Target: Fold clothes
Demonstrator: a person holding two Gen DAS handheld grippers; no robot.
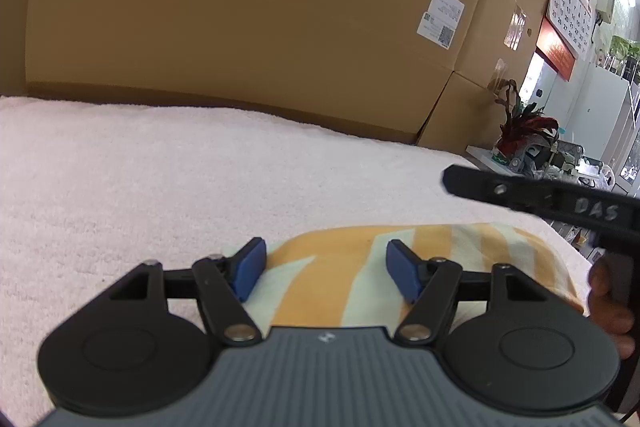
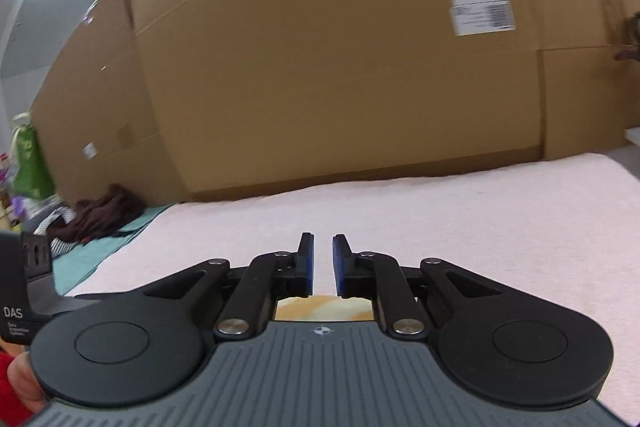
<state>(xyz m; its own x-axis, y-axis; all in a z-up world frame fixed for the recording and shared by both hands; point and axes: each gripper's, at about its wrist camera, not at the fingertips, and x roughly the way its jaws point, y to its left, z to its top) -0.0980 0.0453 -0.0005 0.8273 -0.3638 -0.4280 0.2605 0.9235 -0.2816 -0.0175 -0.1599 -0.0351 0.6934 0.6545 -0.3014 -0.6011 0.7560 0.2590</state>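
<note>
Orange-and-cream striped cloth (image 1: 420, 267) lies folded on the pale towelling surface (image 1: 160, 187), its long axis running across my view, stripes pointing away toward the cardboard boxes (image 1: 260, 7). My left gripper (image 1: 326, 269) stands wide over its near edge, pads clear of the fabric. My right gripper (image 2: 323, 263) is nearly closed, holding nothing, the cloth just below it. Bare towelling stretches ahead to the boxes

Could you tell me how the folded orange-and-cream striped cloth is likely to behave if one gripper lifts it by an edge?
The striped cloth looks thin and soft, lying flat with rounded folds, so it would probably droop and unfold. It seems light. On the fuzzy white cover it would likely drag rather than slide.
</note>
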